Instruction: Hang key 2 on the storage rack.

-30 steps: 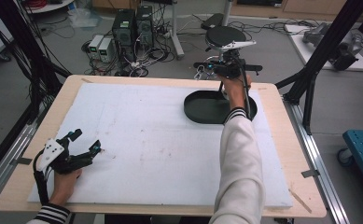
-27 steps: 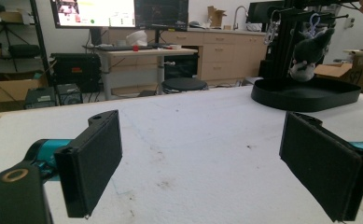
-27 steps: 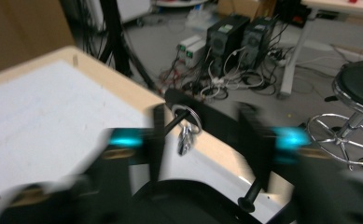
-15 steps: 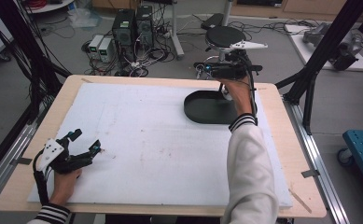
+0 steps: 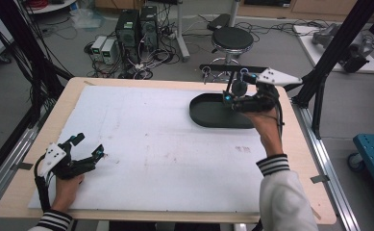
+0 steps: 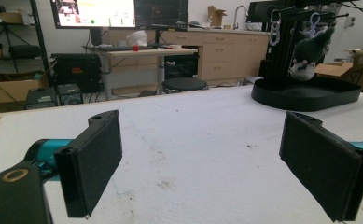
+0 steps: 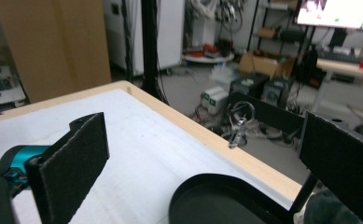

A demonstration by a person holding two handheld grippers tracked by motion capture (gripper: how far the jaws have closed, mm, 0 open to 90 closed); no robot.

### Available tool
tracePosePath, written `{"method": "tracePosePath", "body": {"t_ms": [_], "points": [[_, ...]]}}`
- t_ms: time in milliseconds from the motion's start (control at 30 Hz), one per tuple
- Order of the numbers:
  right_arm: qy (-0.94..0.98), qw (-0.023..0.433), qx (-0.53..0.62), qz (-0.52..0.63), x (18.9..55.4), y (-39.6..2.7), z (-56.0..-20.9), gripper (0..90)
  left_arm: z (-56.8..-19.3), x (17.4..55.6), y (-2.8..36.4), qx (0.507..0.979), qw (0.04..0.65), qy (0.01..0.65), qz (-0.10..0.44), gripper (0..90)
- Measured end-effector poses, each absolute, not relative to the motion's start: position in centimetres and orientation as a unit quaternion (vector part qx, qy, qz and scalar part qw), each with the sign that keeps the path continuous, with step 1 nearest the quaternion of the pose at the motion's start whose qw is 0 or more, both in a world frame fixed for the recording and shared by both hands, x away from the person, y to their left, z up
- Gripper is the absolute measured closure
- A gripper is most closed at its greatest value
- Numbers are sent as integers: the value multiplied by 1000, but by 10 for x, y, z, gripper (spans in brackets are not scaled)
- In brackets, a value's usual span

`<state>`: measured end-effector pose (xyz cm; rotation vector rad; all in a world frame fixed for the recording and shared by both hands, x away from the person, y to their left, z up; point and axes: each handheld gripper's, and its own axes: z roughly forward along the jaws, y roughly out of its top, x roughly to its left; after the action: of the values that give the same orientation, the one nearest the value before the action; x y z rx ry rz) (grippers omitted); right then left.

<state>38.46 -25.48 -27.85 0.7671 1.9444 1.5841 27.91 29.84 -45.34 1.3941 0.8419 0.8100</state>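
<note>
Tray [image 5: 213, 114], black and oval, lies under the right claw [image 5: 233, 92], whose jaws gape empty. A careless lowering could strike its rim or the hanging plush toy [image 6: 310, 53]. The left claw [image 5: 86, 153] rests open on the bench [image 5: 290, 144].

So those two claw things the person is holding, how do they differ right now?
The left gripper sits low at the near left corner of the white mat, far from anything. The right gripper is held up at the far side, over the black oval tray, beside a rack with a hanging plush toy. Both have their jaws spread wide with nothing between them.
</note>
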Motion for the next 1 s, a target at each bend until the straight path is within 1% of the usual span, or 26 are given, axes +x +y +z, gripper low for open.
{"method": "tracePosePath", "body": {"t_ms": [200, 400, 433, 700, 867, 1000], "points": [[707, 266, 272, 596, 340, -265, -302, 12, -453, 279, 298, 605, 613, 365, 352, 134], [688, 284, 291, 601, 306, -273, -342, 12, -453, 279, 298, 605, 613, 364, 354, 134], [675, 294, 290, 612, 302, -275, -350, 12, -454, 279, 298, 605, 613, 364, 354, 134], [642, 320, 304, 627, 278, -283, -398, 12, -454, 279, 298, 605, 613, 364, 354, 134], [623, 326, 318, 635, 270, -284, -424, 12, -454, 279, 298, 605, 613, 364, 354, 135], [629, 318, 337, 624, 269, -286, -443, 12, -454, 279, 298, 604, 614, 364, 353, 134]]}}
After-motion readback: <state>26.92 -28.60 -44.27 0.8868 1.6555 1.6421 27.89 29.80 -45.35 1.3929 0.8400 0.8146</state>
